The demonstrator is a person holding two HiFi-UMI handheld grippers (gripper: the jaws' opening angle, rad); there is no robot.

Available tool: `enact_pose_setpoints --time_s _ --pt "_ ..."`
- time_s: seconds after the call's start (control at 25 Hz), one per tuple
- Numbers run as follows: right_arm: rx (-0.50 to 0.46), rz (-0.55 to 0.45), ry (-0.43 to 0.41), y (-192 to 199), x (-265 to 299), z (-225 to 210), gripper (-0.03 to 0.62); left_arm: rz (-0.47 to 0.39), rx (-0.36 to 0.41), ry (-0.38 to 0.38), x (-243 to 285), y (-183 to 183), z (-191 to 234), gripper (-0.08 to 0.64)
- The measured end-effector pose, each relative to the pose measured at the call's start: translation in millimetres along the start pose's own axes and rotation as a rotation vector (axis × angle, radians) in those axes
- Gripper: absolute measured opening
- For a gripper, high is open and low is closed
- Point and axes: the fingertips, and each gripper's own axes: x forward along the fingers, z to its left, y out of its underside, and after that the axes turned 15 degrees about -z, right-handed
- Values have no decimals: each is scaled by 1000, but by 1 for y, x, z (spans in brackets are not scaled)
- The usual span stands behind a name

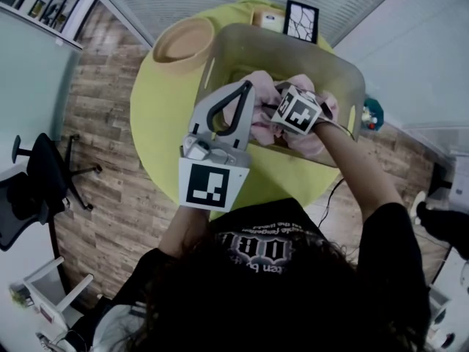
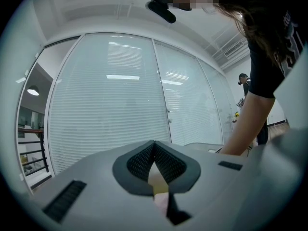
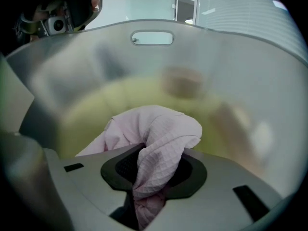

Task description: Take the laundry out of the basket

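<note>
A translucent grey laundry basket [image 1: 344, 68] stands on the round yellow table [image 1: 157, 116]. Pink quilted laundry [image 1: 258, 86] lies bunched inside it. My right gripper [image 1: 292, 107] reaches down into the basket; in the head view its marker cube hides its jaws. In the right gripper view the right gripper [image 3: 155, 153] is shut on a fold of the pink laundry [image 3: 161, 129], which bulges up over the jaws, with the basket wall [image 3: 216, 71] behind. My left gripper [image 1: 245, 88] hovers level above the basket's near-left rim. In the left gripper view the left gripper [image 2: 154, 143] is shut and holds nothing.
A tan bowl [image 1: 183, 42] sits on the table left of the basket. A black-and-white patterned card [image 1: 301, 20] stands behind it. A small teal object [image 1: 372, 114] shows by the table's right edge. An office chair [image 1: 37, 182] stands on the wood floor to the left.
</note>
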Motion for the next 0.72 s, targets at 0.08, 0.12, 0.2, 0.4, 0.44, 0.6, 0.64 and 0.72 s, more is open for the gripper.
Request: enact_pose_setpoints --time_s 0.08,0.12,0.2,0.4,0.44,0.6,0.64,0.72 --pt "7 -16 -6 -3 -3 1 129 0 -2 -3 -1 0 0 2" --pt "8 -20 -7 -4 -4 1 126 1 -2 -4 -1 0 0 2" --pt "10 -29 -6 -6 -6 1 123 1 0 -3 -2 0 0 1" --pt "52 -97 36 -16 -17 -7 120 0 -1 -7 -3 -1 -1 2" --pt "61 -109 47 -18 -19 -10 120 0 -2 -10 -3 -1 -1 2" --pt "89 -146 76 -27 -28 -15 117 2 -1 -16 -4 -1 -1 0" --pt "96 -156 79 -29 -31 -16 117 1 1 -15 -4 -1 -1 2" --pt "108 -179 84 -34 -37 -16 117 0 1 -14 -3 -2 -2 1"
